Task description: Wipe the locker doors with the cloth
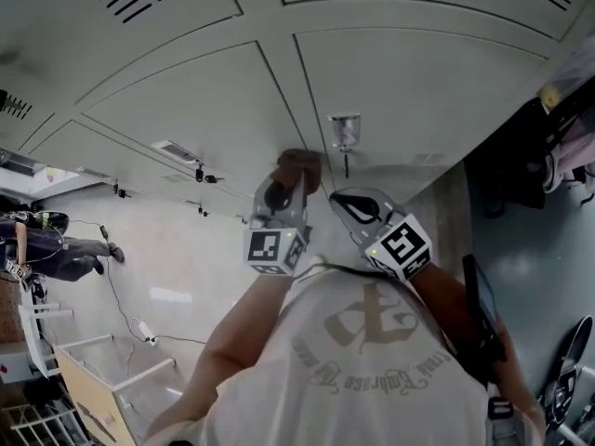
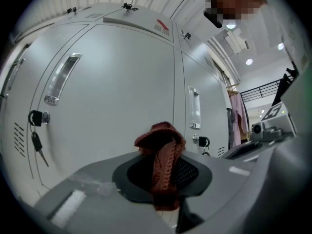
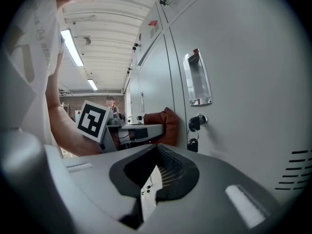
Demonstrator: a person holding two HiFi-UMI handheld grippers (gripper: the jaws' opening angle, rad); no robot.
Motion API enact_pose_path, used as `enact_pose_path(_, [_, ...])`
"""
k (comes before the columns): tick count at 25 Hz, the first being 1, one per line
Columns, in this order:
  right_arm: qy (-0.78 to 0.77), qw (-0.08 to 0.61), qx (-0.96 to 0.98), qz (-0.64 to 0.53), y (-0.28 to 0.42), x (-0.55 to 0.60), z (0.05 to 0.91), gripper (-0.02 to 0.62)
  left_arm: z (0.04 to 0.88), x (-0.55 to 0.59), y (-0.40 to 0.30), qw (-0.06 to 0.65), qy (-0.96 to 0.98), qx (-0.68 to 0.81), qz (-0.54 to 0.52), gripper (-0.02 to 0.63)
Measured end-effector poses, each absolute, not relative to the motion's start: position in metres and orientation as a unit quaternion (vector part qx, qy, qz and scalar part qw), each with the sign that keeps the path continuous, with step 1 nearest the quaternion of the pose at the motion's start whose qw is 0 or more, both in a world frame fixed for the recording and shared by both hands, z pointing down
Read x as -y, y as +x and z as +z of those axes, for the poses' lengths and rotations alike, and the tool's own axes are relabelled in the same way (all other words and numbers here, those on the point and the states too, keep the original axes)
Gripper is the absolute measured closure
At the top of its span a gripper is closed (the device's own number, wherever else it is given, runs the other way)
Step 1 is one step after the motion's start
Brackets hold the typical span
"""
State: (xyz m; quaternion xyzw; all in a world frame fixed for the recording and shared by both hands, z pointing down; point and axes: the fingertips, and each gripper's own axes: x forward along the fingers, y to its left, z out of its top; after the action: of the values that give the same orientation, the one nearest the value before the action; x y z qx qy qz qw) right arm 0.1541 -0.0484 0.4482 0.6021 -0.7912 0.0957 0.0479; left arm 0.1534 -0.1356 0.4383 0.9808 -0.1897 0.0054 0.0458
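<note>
A reddish-brown knitted cloth [image 2: 163, 155] is bunched between the jaws of my left gripper [image 2: 164, 165]. It is pressed against a grey locker door [image 2: 112, 91]. In the head view, the left gripper [image 1: 284, 189] holds the cloth [image 1: 299, 166] just left of a door handle [image 1: 345, 130] with a key [image 1: 346, 164] hanging below. My right gripper [image 1: 346, 201] hovers close beside it, shut on nothing. In the right gripper view, the right gripper [image 3: 156, 152] points along the door toward the cloth [image 3: 163, 125] and a lock [image 3: 197, 122].
More locker doors with handles [image 2: 61, 79] and keyed locks [image 2: 36, 118] run to both sides. Clothes [image 1: 558, 147] hang at the right. A person [image 1: 51, 249] stands far off at the left, near a wooden frame [image 1: 102, 379].
</note>
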Motion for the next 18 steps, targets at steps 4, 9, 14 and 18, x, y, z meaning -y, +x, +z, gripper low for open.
enact_pose_path(4, [0.599,0.05,0.794,0.093,0.15,0.052,0.448,0.588,0.437,0.154,0.137,0.052,0.975,0.214,0.004,0.525])
enact_pose_path(9, [0.597,0.057,0.795,0.089,0.145,0.056,0.455,0.588,0.433,0.18,0.109,0.074,0.965,0.251,-0.012,0.525])
enact_pose_path(14, [0.593,0.053,0.799,0.088,0.135,0.065,0.451,0.588,0.43,0.208,0.079,0.092,0.95,0.297,-0.021,0.523])
enact_pose_path(18, [0.59,0.055,0.801,0.089,0.128,0.07,0.452,0.588,0.431,0.227,0.058,0.098,0.941,0.322,-0.024,0.523])
